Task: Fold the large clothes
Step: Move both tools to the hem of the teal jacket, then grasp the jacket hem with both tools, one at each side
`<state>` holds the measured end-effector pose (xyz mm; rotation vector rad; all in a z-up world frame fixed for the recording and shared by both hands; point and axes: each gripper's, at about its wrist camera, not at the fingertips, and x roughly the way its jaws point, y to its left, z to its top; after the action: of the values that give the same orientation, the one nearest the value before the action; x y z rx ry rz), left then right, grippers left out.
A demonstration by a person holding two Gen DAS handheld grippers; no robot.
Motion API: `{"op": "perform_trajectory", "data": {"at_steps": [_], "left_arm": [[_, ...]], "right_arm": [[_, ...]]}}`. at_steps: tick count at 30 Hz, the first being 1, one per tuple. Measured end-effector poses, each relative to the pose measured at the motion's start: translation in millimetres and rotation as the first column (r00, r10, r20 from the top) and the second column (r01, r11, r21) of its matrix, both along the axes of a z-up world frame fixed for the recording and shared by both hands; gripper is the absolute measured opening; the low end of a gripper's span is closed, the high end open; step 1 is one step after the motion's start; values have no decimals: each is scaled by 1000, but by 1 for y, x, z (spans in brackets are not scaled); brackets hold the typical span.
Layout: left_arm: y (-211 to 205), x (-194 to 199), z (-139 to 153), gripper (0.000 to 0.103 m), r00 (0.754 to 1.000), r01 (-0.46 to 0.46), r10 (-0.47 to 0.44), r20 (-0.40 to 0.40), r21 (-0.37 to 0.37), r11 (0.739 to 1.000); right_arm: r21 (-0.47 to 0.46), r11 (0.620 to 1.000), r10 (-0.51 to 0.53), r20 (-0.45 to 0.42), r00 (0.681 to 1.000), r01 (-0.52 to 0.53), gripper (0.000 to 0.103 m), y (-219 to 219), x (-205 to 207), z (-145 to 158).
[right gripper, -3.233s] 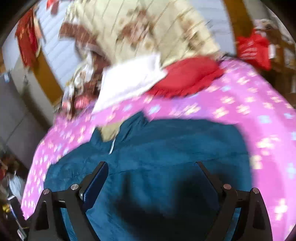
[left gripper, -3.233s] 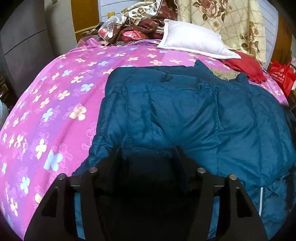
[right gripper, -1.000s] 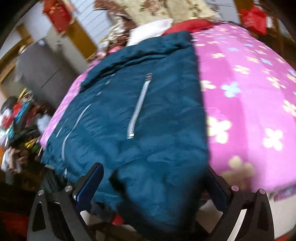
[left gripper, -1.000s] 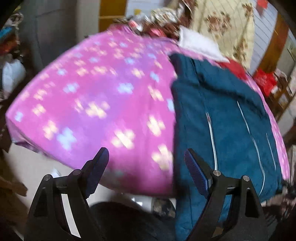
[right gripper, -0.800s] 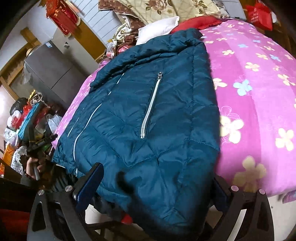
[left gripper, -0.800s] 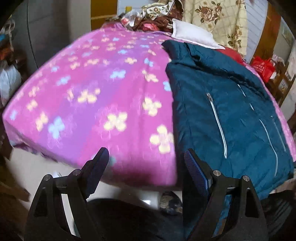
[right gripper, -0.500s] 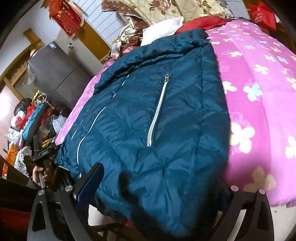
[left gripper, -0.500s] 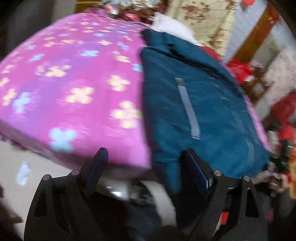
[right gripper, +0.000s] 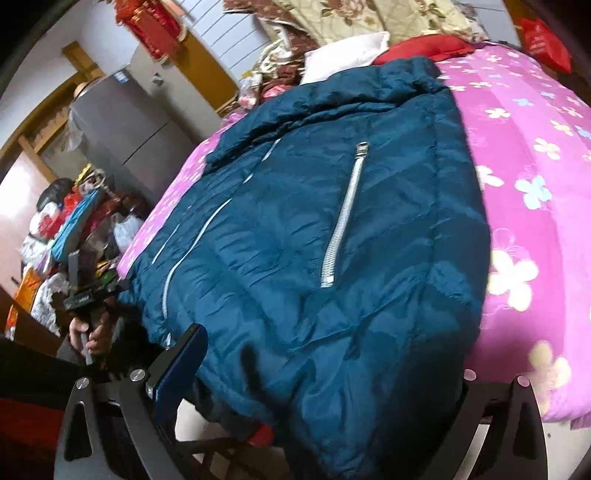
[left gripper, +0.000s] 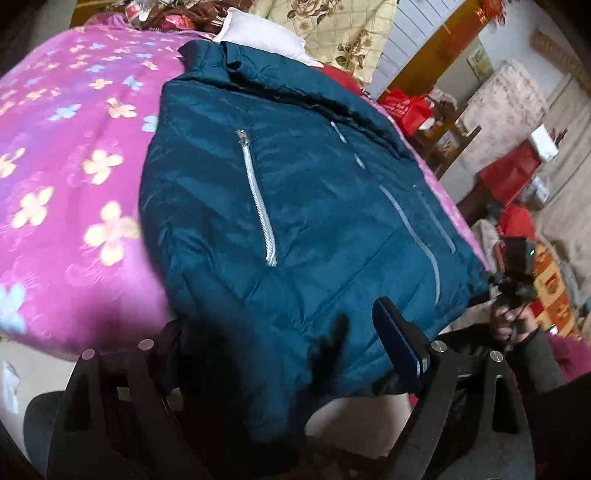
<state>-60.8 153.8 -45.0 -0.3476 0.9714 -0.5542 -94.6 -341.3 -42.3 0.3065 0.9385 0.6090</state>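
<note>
A dark teal puffer jacket (left gripper: 295,206) lies front up on the pink flowered bed (left gripper: 66,155), silver zips showing, its hem hanging over the near edge. It also shows in the right wrist view (right gripper: 332,229). My left gripper (left gripper: 280,332) is open, its jaws either side of the hem's left corner; the left finger is hidden behind the cloth. My right gripper (right gripper: 332,354) is open around the hem's right corner, the right finger hidden by the jacket. The other gripper and its hand show at each view's edge (left gripper: 513,291) (right gripper: 88,299).
A white pillow (left gripper: 258,33), a red cloth (right gripper: 421,46) and a floral quilt (left gripper: 332,26) lie at the bed's head. Red bags and wooden furniture (left gripper: 443,125) stand to the right of the bed. A grey fridge (right gripper: 122,125) and clutter (right gripper: 66,221) stand to the left.
The jacket was turned from back up to front up. Both grippers have moved in from the bed's sides to the hem corners at the near edge, jaws staying open.
</note>
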Motion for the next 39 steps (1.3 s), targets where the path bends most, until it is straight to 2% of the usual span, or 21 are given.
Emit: {"op": "perform_trajectory", "data": {"at_steps": [3, 5, 7, 11, 15, 18, 19, 20, 22, 26, 32, 35, 37, 39], "left_arm": [[5, 11, 1, 88, 999, -41, 40, -10, -30, 999], [10, 12, 0, 73, 998, -65, 65, -21, -20, 998], [12, 5, 0, 67, 998, -51, 51, -23, -4, 999], [5, -11, 1, 67, 1000, 17, -17, 8, 72, 997], [-2, 9, 0, 67, 1000, -20, 19, 9, 68, 998], [-7, 11, -1, 67, 999, -29, 27, 18, 112, 993], [-8, 6, -1, 62, 999, -27, 24, 25, 132, 991], [-7, 2, -1, 52, 999, -28, 25, 28, 144, 989], [-1, -4, -2, 37, 998, -54, 49, 32, 174, 983], [7, -5, -5, 37, 995, -96, 94, 20, 134, 986], [-14, -6, -1, 50, 990, -136, 124, 67, 224, 965], [-25, -7, 1, 56, 984, -177, 158, 86, 304, 936], [-35, -9, 1, 57, 976, -218, 193, 103, 367, 904], [-39, -9, 0, 58, 963, -271, 250, 105, 394, 878]], "right_arm": [[35, 998, -60, 28, 998, 59, 97, -1, 9, -3], [63, 994, -89, 30, 996, 87, 96, -3, 9, -5], [55, 995, -79, 18, 997, 78, 93, -2, 4, -4], [19, 999, -35, -10, 999, 35, 91, 0, -11, 1], [43, 997, -71, 6, 997, 70, 87, -1, 2, -3], [59, 992, -110, -11, 994, 111, 74, -7, 5, -4], [60, 990, -123, -19, 992, 124, 65, -9, 3, -4], [72, 987, -140, -37, 989, 143, 59, -14, -1, -5], [76, 985, -152, -48, 987, 155, 54, -18, -5, -6], [69, 983, -167, -30, 986, 169, 52, -17, -6, -5], [22, 983, -183, -4, 983, 183, 52, -8, -6, -4], [39, 979, -200, -2, 980, 200, 52, -10, -7, -5], [59, 976, -209, -8, 978, 209, 52, -13, -6, -6], [63, 975, -213, -11, 977, 213, 52, -14, -6, -7]]}}
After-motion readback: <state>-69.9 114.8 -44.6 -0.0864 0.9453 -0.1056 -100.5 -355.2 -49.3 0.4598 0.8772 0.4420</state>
